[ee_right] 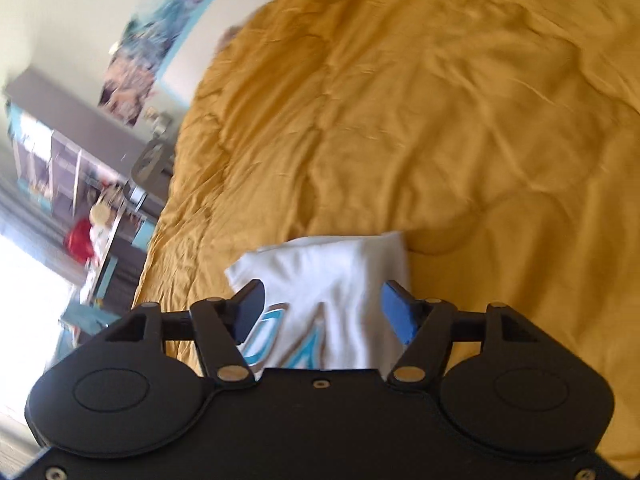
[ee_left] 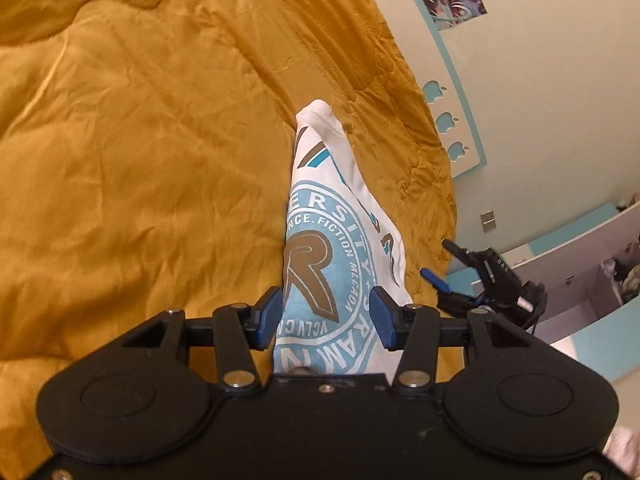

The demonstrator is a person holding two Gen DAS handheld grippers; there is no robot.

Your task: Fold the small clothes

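Between the pads, lower centre of both wrist views | white printed shirt (ee_left: 340, 248) on yellow bedspread (ee_left: 140, 140); long axis runs up-frame from left tool (ee_left: 324, 316) | left tool spread, gripping nothing; right tool (ee_right: 326, 312) likewise, equally near

Surface: bed (ee_left: 120, 180), covered edge to edge by a mustard quilt (ee_left: 168, 92), creased and quilted in panels.
Lying on it: one folded white shirt (ee_left: 320, 248) with a teal-and-brown print, near edge.
Quilt elsewhere: bare.
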